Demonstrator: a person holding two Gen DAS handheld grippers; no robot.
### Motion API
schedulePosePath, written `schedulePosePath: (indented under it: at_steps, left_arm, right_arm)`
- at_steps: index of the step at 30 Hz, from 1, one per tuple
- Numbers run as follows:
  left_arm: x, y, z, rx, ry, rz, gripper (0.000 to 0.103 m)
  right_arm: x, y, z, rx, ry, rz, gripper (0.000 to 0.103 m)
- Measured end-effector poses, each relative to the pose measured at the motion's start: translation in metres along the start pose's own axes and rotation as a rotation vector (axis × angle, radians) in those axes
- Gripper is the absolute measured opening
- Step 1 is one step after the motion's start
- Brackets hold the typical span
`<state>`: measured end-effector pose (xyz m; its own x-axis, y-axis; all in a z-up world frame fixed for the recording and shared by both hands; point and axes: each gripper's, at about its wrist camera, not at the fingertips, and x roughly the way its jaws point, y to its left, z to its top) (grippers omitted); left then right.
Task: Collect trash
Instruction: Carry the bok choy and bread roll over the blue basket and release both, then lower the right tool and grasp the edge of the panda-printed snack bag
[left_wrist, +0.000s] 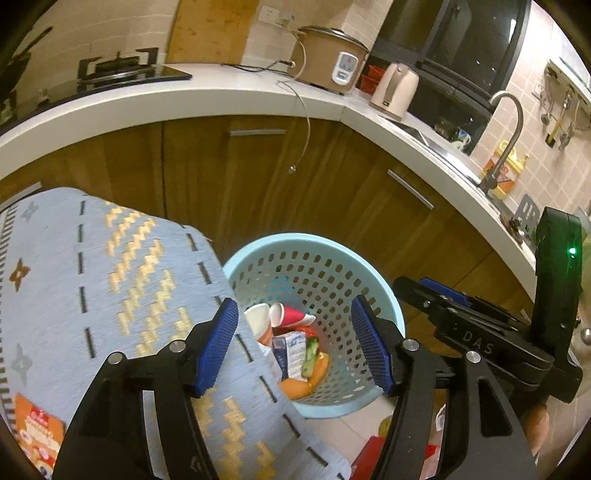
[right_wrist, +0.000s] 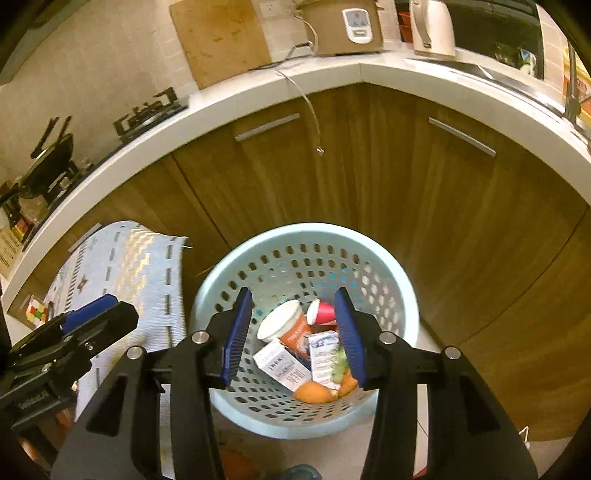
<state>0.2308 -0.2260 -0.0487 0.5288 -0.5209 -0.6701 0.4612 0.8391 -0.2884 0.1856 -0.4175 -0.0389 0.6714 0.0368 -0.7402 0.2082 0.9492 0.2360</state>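
Observation:
A light blue perforated basket (left_wrist: 373, 291) (right_wrist: 402, 291) stands on the floor by the wooden cabinets. It holds trash: a white and orange cup (right_wrist: 286, 325), a red cup (right_wrist: 325, 312) (left_wrist: 291, 315), small cartons (right_wrist: 282, 365) (left_wrist: 291, 349) and orange peel (right_wrist: 316, 393) (left_wrist: 299, 387). My left gripper (left_wrist: 295, 345) is open and empty, above the basket's left side. My right gripper (right_wrist: 295, 339) is open and empty, right above the basket. The right gripper shows in the left wrist view (left_wrist: 447, 299); the left one shows in the right wrist view (right_wrist: 92, 308).
A blue patterned cloth (left_wrist: 110, 295) (right_wrist: 140, 273) covers a surface left of the basket, with an orange packet (left_wrist: 37, 435) on it. The white counter (left_wrist: 221, 99) carries a rice cooker (left_wrist: 328, 59), a kettle (left_wrist: 393, 90), a stove and a sink tap (left_wrist: 506, 140). A cable (left_wrist: 304, 122) hangs down.

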Motion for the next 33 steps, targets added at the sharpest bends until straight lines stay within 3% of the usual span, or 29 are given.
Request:
schedulePosePath:
  at_steps: [6, 12, 20, 25, 33]
  left_arm:
    - [-0.042, 0.015, -0.006, -0.009, -0.062, 0.016, 0.062]
    - [-0.096, 0.040, -0.027, -0.037, -0.125, 0.050, 0.062]
    - [-0.170, 0.101, -0.076, -0.128, -0.173, 0.185, 0.063]
    - [-0.196, 0.144, -0.120, -0.197, -0.133, 0.289, 0.076]
    - [-0.182, 0.169, -0.176, -0.274, 0.001, 0.337, 0.082]
  right_arm:
    - [-0.019, 0.032, 0.000, -0.039, -0.030, 0.065, 0.043]
    - [-0.034, 0.089, -0.011, -0.123, -0.039, 0.150, 0.043]
    - [-0.036, 0.174, -0.047, -0.254, -0.002, 0.266, 0.043]
    - [-0.028, 0.221, -0.087, -0.335, 0.055, 0.310, 0.043]
    - [-0.012, 0.261, -0.127, -0.377, 0.144, 0.349, 0.043]
